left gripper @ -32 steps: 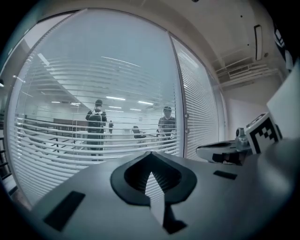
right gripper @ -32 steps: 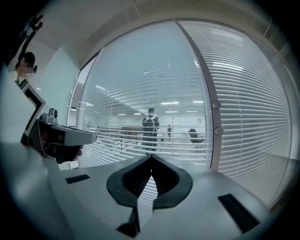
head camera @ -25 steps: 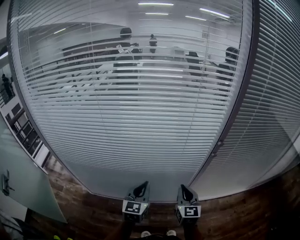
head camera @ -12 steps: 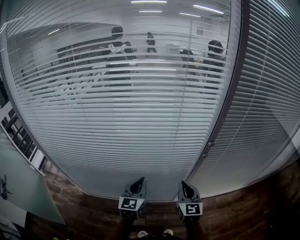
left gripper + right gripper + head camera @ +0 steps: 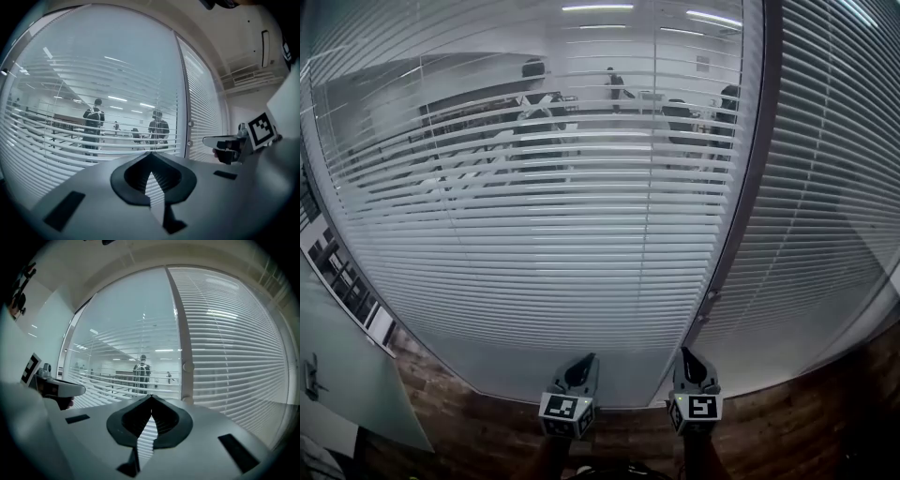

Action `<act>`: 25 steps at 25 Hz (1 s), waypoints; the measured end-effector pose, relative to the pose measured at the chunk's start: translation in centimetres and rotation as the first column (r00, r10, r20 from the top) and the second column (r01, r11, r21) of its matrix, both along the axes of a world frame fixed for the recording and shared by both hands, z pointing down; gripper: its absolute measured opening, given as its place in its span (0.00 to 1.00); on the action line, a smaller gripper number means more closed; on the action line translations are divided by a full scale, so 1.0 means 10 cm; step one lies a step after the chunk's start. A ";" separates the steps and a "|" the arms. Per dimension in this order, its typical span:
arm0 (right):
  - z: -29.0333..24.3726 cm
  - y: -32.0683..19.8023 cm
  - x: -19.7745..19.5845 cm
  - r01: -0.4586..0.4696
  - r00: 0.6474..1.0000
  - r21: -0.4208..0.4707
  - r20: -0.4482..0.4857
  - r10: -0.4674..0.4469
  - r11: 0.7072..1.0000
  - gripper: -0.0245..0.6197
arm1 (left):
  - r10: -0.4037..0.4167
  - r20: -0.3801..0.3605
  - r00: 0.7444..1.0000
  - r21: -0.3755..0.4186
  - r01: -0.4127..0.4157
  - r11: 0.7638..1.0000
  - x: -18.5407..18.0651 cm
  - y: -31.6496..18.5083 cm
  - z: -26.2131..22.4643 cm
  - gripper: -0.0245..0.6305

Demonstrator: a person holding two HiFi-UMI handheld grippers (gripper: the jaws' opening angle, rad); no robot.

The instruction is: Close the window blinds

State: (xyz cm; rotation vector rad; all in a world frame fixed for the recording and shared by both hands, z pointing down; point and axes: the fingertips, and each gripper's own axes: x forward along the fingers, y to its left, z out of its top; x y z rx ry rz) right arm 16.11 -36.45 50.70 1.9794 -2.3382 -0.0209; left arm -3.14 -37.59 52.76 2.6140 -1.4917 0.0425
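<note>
White window blinds (image 5: 534, 216) hang behind the glass; the slats of the left pane stand tilted apart, and an office with people shows through them. The right pane's blinds (image 5: 834, 187) look denser. A dark frame post (image 5: 748, 159) divides the panes, with two small round knobs (image 5: 709, 297) low on it; one knob (image 5: 188, 367) shows close in the right gripper view. My left gripper (image 5: 585, 359) and right gripper (image 5: 687, 353) point level at the glass, both shut and empty. The left gripper's tips (image 5: 151, 153) meet. So do the right gripper's tips (image 5: 151, 396), just left of the post.
Dark wooden flooring (image 5: 787, 422) runs along the foot of the glass wall. A frosted glass panel with a handle (image 5: 311, 373) stands at the left. An air-conditioning unit (image 5: 243, 72) sits high on the right wall.
Both grippers have risen a little. The right gripper has shifted right, nearer the frame post. The post and knobs now sit further left in the head view.
</note>
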 end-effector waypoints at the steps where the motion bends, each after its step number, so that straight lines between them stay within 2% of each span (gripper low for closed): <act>1: -0.06 -0.05 0.07 -0.010 1.000 0.011 -0.004 0.010 1.000 0.04 | 0.002 0.001 1.000 0.001 -0.002 1.000 0.02 -0.02 -0.02 0.04; 7: -0.30 -0.24 0.37 -0.078 0.996 0.051 -0.034 0.080 0.996 0.04 | -0.010 0.009 1.000 0.013 0.010 1.000 0.17 -0.17 -0.21 0.04; 14: -0.53 -0.41 0.45 -0.071 0.997 0.113 -0.008 0.073 0.991 0.04 | 0.014 0.024 1.000 0.016 -0.014 1.000 0.26 -0.29 -0.23 0.04; 20: -0.66 -0.52 0.61 -0.117 0.993 0.138 0.001 0.118 0.983 0.04 | 0.051 0.021 0.998 0.034 -0.052 0.998 0.33 -0.30 -0.23 0.04; 25: -0.67 -0.67 0.71 -0.120 0.992 0.136 -0.008 0.122 0.983 0.09 | 0.006 0.010 1.000 -0.009 -0.006 1.000 0.18 -0.32 -0.15 0.04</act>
